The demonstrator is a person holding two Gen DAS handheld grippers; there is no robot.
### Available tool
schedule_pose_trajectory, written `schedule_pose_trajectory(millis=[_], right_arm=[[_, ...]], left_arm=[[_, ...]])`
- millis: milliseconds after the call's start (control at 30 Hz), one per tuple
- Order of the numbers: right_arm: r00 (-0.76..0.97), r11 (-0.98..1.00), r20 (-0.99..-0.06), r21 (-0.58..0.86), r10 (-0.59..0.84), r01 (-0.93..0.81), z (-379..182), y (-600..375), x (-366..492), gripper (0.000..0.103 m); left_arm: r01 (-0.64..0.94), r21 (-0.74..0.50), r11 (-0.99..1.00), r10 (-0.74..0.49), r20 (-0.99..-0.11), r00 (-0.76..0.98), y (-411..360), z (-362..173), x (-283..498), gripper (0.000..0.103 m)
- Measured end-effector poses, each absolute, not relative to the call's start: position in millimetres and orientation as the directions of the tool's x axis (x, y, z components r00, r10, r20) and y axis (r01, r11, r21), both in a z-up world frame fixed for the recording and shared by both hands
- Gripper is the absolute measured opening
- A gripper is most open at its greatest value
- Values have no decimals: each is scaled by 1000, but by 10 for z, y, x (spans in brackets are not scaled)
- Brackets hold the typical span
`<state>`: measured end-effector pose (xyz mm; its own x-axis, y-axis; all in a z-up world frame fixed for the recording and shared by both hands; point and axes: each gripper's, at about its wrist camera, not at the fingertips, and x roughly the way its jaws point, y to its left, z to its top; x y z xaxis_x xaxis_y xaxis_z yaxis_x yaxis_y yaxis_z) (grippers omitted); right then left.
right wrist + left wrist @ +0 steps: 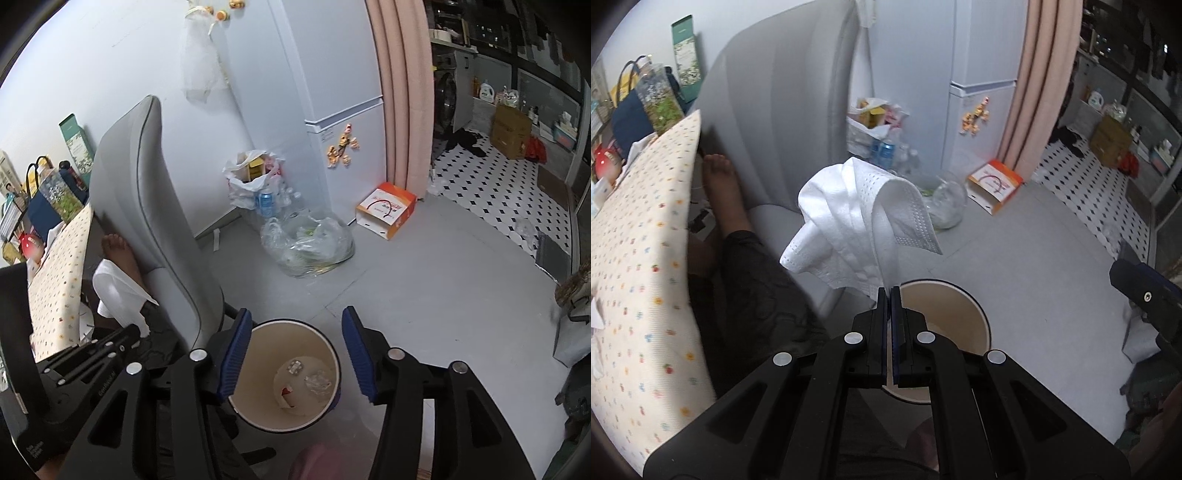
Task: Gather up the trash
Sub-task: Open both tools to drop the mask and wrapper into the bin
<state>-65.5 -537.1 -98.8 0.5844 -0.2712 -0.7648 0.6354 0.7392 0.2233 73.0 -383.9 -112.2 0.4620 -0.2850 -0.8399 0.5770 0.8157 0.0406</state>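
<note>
Left tool (890, 291) grips one white tissue (857, 221); right tool (295, 350) gapes empty over one bin (332, 350).

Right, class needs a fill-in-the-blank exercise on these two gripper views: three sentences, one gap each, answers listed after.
1. The left gripper is shut on a white ____.
2. The right gripper hangs with its jaws ____ above the round bin.
3. Beside the fridge, an orange-and-white ____ lies on the floor.

Missing words: tissue; open; box
</note>
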Motion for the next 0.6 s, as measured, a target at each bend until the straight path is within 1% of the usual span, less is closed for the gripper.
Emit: schedule_pose_trajectory(millis=[133,267,333,400,500,600], right_arm=[[580,724,-766,231,-276,650,-1029,-5433,-709,59],[575,715,-769,232,-281,659,-1067,-5488,-740,63],[574,711,-768,232,-286,664,-1065,-5496,-754,64],[574,708,-766,232,-290,667,-1055,-5497,-765,65],[573,704,-765,233,-294,671,-1048,-5487,-771,65],[574,703,-765,235,-292,671,-1049,-5472,-766,65]], left_arm=[[601,34,799,-289,-854,433,-3969,-1213,681,3],[621,28,783,-284,-873,398,-4061,-1300,656,4],[623,15,782,-286,-879,381,-4074,-1319,663,9],[624,-4,781,-298,-882,366,-4071,-1326,672,24],[627,-21,779,-312,-880,359,-4062,-1318,667,33],[625,-34,780,-322,-877,356,-4033,-1284,665,37]])
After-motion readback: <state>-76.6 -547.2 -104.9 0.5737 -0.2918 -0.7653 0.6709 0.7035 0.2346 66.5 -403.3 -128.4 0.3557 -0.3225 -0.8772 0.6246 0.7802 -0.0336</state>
